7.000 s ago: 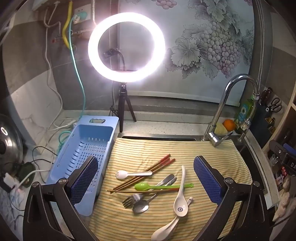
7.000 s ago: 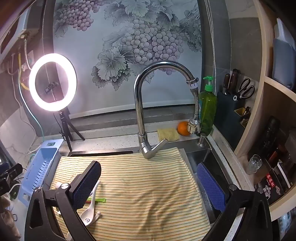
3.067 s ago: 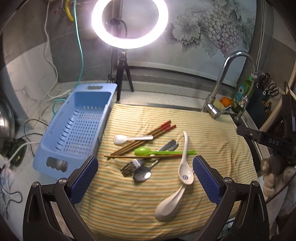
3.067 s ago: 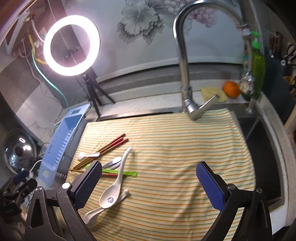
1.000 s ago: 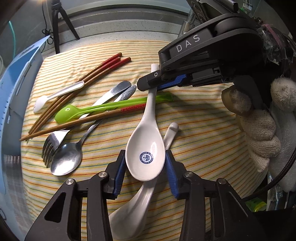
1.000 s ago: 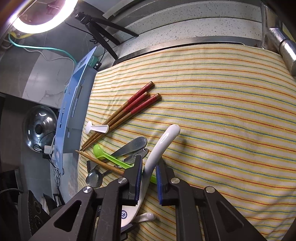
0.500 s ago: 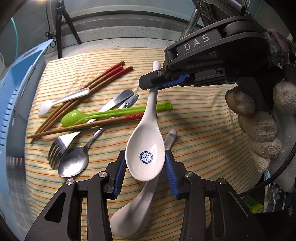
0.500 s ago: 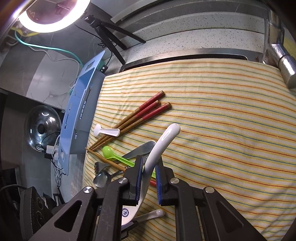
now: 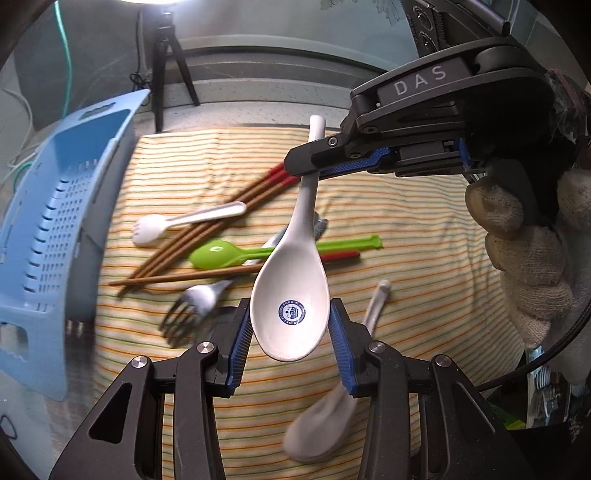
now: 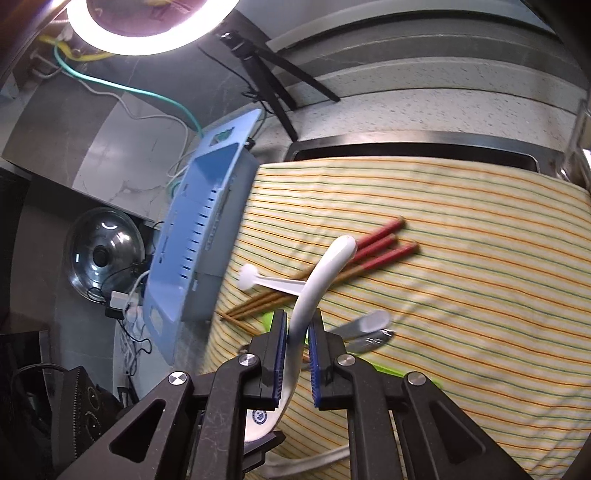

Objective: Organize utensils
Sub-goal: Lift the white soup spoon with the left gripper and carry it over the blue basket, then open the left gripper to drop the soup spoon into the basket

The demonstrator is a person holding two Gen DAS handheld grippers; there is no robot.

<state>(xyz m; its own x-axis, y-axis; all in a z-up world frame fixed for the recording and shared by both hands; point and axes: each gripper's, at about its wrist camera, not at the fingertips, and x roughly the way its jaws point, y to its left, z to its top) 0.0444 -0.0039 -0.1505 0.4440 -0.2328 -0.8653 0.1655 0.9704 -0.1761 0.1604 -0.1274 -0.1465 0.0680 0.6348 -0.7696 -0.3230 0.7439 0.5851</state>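
A white ceramic spoon [image 9: 291, 295] with a blue mark in its bowl is held above the striped cloth [image 9: 424, 229] by both grippers. My left gripper [image 9: 291, 328] is shut on the spoon's bowl. My right gripper [image 10: 296, 341] is shut on its handle [image 10: 325, 266]; it also shows in the left wrist view [image 9: 314, 168]. Below lie red-tipped chopsticks [image 9: 221, 218], a white plastic fork [image 9: 177, 221], a green spoon [image 9: 240, 253], a metal fork [image 9: 192, 310] and a second white ceramic spoon [image 9: 332, 413].
A blue perforated basket [image 9: 55, 229] stands left of the cloth, also in the right wrist view [image 10: 199, 240]. A tripod [image 9: 166, 66] with a ring light [image 10: 140, 33] stands behind. A steel pot lid [image 10: 103, 251] and cables lie left of the basket.
Both grippers have lifted the white spoon higher off the cloth and moved it up and left, toward the basket. The other utensils stay on the cloth.
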